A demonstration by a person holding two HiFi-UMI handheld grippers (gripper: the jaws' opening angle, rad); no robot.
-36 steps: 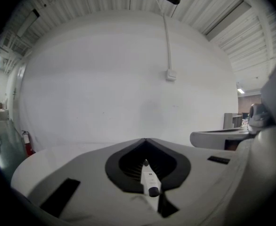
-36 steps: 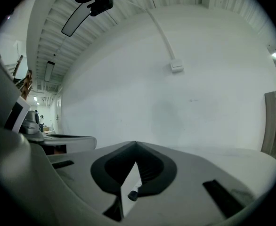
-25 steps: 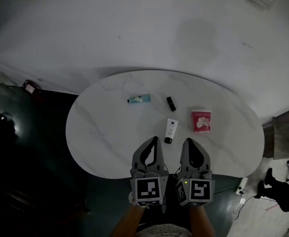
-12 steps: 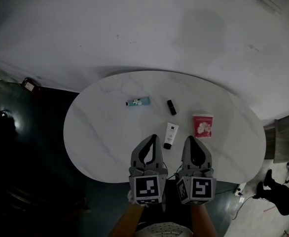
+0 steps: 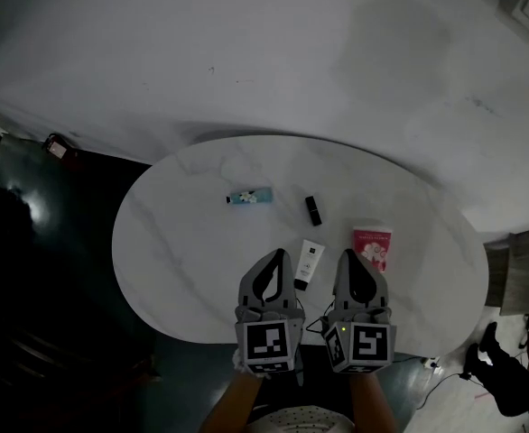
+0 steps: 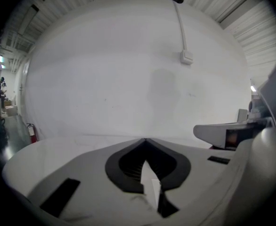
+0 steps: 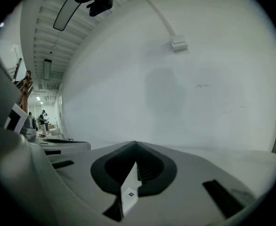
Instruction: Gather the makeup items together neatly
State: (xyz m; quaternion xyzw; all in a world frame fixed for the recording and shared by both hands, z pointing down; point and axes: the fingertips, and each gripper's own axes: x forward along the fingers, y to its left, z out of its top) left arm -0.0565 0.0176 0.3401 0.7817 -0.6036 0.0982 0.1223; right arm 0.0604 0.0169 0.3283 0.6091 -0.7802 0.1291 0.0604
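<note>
On the white oval table (image 5: 183, 251) lie four makeup items. A teal tube (image 5: 250, 197) is at the centre left and a small black lipstick (image 5: 313, 210) sits right of it. A white tube with a black cap (image 5: 307, 263) lies nearer me, and a red-and-white packet (image 5: 372, 246) is to its right. My left gripper (image 5: 281, 256) and right gripper (image 5: 346, 257) hover side by side over the table's near edge, both shut and empty. The white tube lies between their tips. In both gripper views the jaws meet at their tips (image 6: 145, 139) (image 7: 136, 142) and only the wall shows beyond.
A white wall (image 5: 264, 52) rises behind the table. Dark floor (image 5: 48, 314) lies to the left, with a red extinguisher (image 5: 58, 146) near the wall. A cable and a wooden piece (image 5: 522, 269) are at the right.
The view has shifted: the table and items sit lower in the picture than one second ago. The grippers hold the same side-by-side pose, a little nearer the white tube.
</note>
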